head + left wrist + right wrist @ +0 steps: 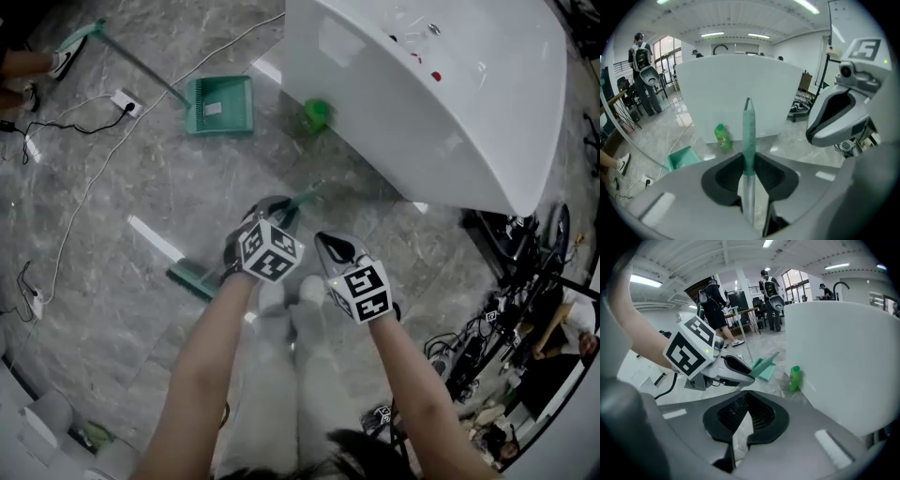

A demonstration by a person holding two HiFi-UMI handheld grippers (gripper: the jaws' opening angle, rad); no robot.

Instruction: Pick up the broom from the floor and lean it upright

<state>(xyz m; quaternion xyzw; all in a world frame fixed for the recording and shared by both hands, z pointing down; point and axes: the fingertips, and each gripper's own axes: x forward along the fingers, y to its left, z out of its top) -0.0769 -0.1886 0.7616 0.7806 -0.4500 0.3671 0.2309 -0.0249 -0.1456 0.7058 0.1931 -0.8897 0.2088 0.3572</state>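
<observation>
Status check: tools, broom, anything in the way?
Left tool shut on broom handle. Right tool shut, empty. Green bottle, white basin ahead.

A grey marble-patterned floor (112, 281) carries a green plastic dustpan (222, 104) with a long thin handle, lying at the far left. Just right of it, 1 small green plastic bottle (316, 115) stands beside a large glossy white tub (450, 103). A white power strip (126, 101) lies left of the dustpan, and a thin white cable (91, 192) runs past it. Black cables (464, 352) tangle at the near right.
</observation>
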